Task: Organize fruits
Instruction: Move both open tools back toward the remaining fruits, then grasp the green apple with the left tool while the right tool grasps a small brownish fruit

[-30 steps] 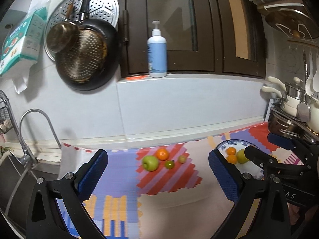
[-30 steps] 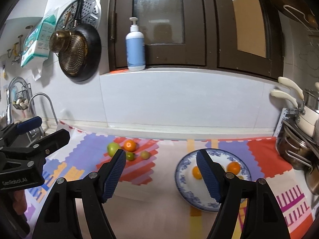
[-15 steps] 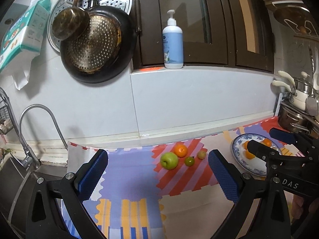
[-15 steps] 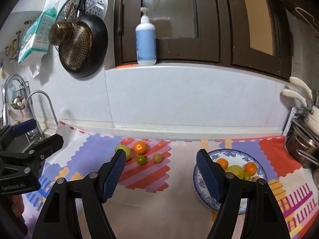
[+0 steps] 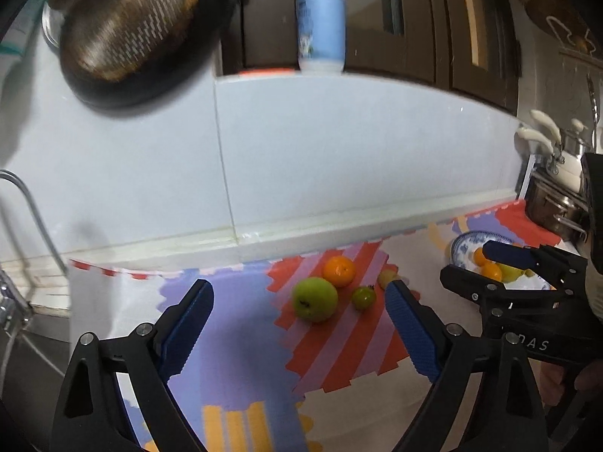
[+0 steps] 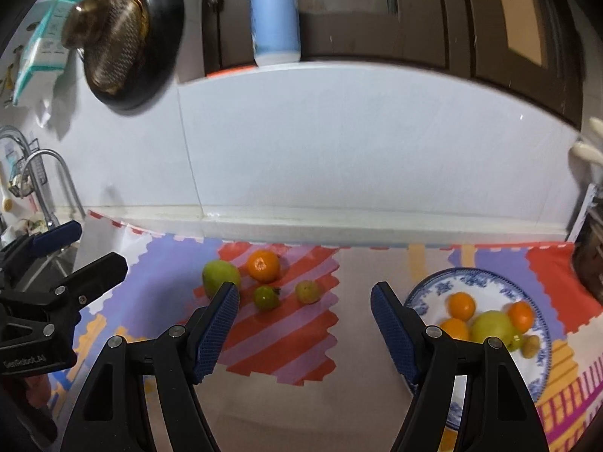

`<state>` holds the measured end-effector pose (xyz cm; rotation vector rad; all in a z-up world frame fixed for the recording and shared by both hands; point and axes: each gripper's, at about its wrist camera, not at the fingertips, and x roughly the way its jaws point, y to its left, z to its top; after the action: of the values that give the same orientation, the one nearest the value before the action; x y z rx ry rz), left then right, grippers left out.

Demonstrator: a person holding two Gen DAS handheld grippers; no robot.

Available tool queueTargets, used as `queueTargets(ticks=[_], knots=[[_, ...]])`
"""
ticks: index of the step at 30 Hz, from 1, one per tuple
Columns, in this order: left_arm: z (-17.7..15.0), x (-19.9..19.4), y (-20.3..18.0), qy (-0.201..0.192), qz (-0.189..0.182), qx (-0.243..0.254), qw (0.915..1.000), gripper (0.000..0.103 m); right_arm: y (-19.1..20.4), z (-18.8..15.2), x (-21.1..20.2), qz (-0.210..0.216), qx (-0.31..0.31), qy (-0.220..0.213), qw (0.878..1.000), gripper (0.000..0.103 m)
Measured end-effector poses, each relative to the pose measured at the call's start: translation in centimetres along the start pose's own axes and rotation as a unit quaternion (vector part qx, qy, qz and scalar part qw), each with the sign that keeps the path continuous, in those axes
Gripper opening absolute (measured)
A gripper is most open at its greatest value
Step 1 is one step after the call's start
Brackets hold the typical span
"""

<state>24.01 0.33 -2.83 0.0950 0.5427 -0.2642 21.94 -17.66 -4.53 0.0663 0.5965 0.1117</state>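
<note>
The patterned counter mat (image 6: 286, 342) covers the worktop, and four loose fruits sit on its red-striped patch. At 3 o'clock from them, well apart, the blue-and-white plate (image 6: 461, 277) already holds several oranges and greenish fruits. Among the loose pieces, the green apple (image 5: 315, 298) is the largest and lies at 9 o'clock in the cluster; it looks firm, smooth and fairly heavy, and is best taken across its widest girth, since a grip near the top would likely slip. The orange (image 5: 338, 271) sits at 12 o'clock, touching or nearly touching the apple; its dimpled skin should hold well against ribbed pads, with moderate pressure. The small green fruit (image 6: 266, 297) and the small yellowish fruit (image 6: 307, 291) lie at 5 and 3 o'clock; both are light and liable to roll. The left gripper (image 5: 299, 333) stands wide apart and empty, aimed at the apple. The right gripper (image 6: 305, 326) is likewise spread wide, holding nothing.
</note>
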Motion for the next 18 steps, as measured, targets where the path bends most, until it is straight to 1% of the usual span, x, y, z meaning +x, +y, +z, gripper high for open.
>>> queueTargets(ticks=[1, 3, 5, 7, 8, 11, 14, 16, 18], knots=[[-0.1, 0.8, 0.1, 0.006, -0.006, 0.000, 1.0000, 0.090, -0.1, -0.1, 0.8, 0.001, 0.002, 0.005, 1.000, 0.072], [-0.4, 2.4, 0.3, 0.022, -0.014, 0.000, 0.9997, 0.089, -0.2, -0.2, 2.0, -0.001, 0.004, 0.016, 1.000, 0.068], [-0.7, 3.8, 0.4, 0.034, -0.027, 0.000, 0.9991, 0.088, -0.2, -0.3, 3.2, -0.002, 0.006, 0.026, 1.000, 0.068], [-1.0, 5.0, 0.3, 0.043, -0.033, 0.004, 0.9985, 0.086, -0.3, -0.5, 4.3, -0.003, 0.007, 0.036, 0.999, 0.066], [-1.0, 5.3, 0.3, 0.045, -0.034, 0.006, 0.9984, 0.086, -0.3, -0.5, 5.0, -0.002, 0.007, 0.041, 0.999, 0.063], [-1.2, 6.8, 0.2, 0.056, -0.038, 0.009, 0.9976, 0.084, -0.5, -0.7, 6.6, 0.004, 0.014, 0.059, 0.998, 0.058], [-1.3, 8.2, 0.5, 0.069, -0.051, 0.002, 0.9963, 0.081, -0.6, -0.8, 8.1, 0.008, 0.016, 0.074, 0.997, 0.056], [-1.5, 8.9, 0.5, 0.074, -0.054, 0.007, 0.9958, 0.078, -0.7, -0.9, 9.0, 0.011, 0.015, 0.083, 0.996, 0.050], [-1.5, 9.5, 0.4, 0.077, -0.055, 0.014, 0.9954, 0.075, -0.7, -0.9, 9.7, 0.016, 0.014, 0.088, 0.996, 0.049]])
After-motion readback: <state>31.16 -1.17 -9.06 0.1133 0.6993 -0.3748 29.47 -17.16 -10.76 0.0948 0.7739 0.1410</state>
